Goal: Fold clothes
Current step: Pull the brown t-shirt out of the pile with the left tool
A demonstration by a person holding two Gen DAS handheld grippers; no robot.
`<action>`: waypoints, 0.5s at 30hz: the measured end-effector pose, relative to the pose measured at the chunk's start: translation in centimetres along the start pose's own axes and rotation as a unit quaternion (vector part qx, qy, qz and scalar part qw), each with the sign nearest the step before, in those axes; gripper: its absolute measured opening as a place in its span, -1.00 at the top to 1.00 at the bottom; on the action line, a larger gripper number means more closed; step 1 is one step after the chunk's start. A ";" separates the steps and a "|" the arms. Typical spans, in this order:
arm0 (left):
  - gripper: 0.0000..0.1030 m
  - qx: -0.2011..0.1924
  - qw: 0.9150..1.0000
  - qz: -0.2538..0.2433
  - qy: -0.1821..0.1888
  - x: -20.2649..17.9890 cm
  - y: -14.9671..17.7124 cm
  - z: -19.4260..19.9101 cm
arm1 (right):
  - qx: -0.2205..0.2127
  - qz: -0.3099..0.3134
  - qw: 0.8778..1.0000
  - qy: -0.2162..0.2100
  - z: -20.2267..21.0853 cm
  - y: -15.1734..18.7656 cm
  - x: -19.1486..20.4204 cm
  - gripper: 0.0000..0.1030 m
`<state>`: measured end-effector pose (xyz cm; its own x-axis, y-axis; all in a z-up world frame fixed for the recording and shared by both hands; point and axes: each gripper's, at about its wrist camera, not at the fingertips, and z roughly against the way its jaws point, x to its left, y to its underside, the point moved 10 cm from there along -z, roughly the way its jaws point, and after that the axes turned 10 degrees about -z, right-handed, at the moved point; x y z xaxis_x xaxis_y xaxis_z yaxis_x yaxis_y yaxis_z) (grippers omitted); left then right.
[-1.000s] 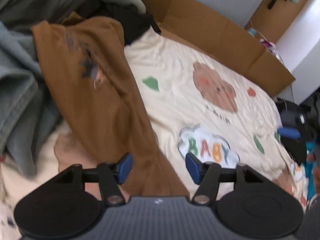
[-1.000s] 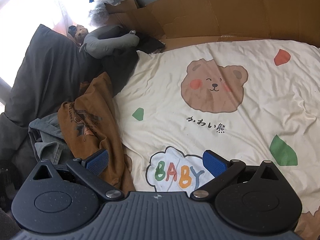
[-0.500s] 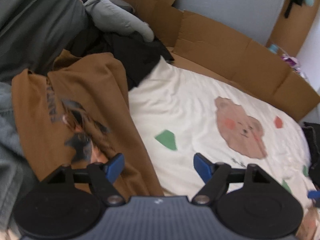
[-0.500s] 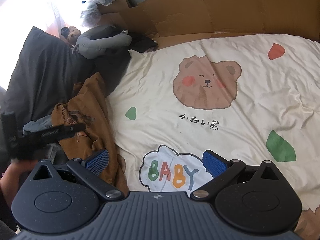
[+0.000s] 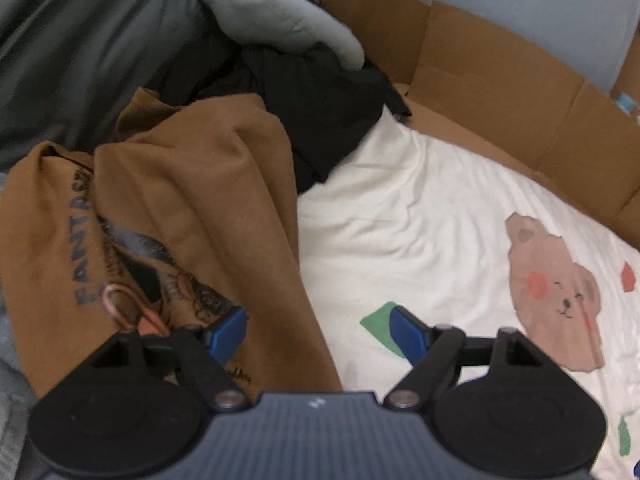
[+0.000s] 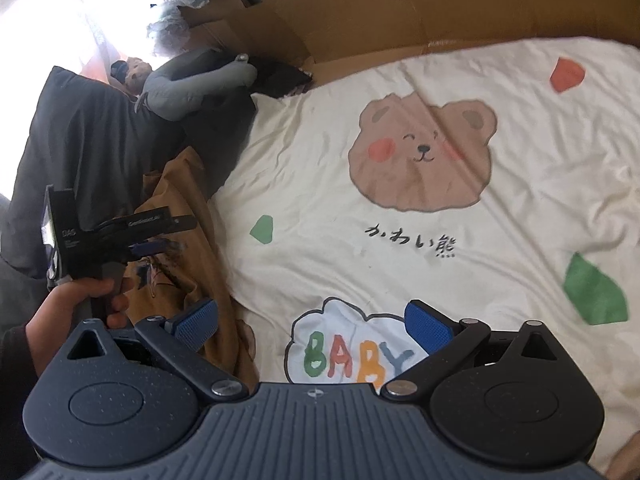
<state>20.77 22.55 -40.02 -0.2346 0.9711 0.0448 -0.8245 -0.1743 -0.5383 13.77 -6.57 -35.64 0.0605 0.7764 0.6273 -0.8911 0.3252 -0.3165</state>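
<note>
A crumpled brown shirt (image 5: 168,208) with a dark "FANTASY" print lies at the left edge of the cream bear-print sheet (image 5: 400,216). My left gripper (image 5: 316,334) hovers over the shirt's right edge, one pad above the cloth and the other above the sheet. Its jaws are opening and grip nothing. In the right wrist view a hand (image 6: 76,296) holds that left gripper (image 6: 168,236) above the brown shirt (image 6: 192,276). My right gripper (image 6: 312,324) hangs over the "BABY" cloud print, its jaws wide but closing, with nothing between them.
Behind the shirt lie a black garment (image 5: 320,92), a grey plush pillow (image 5: 280,20) and a dark grey blanket (image 5: 80,40). Grey-blue cloth (image 5: 10,364) shows at the left edge. A cardboard wall (image 5: 500,92) lines the bed's far side.
The left gripper has swung left and forward over the brown shirt and its jaws have widened. It and its hand have come into the right wrist view. The right gripper sank slightly.
</note>
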 end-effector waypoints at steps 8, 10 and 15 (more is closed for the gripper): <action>0.40 0.049 0.998 -0.003 -0.035 1.3 0.1 -4.1 | 0.025 -0.035 0.999 -0.027 -3.7 0.1 0.0 -0.68; 0.95 0.058 0.997 0.007 -0.040 1.8 0.4 -4.5 | 0.030 -0.031 0.999 -0.031 -4.4 0.1 0.4 -0.68; 0.96 0.029 1.000 -0.003 -0.005 1.4 0.5 -2.4 | 0.032 -0.022 0.998 -0.042 -5.0 -0.3 1.4 -0.68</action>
<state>21.28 24.20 -42.27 -0.2334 0.9707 0.0566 -0.8548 -0.1771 -0.4878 16.39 -2.92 -38.22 0.0648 0.7125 0.6986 -0.9158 0.3205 -0.2420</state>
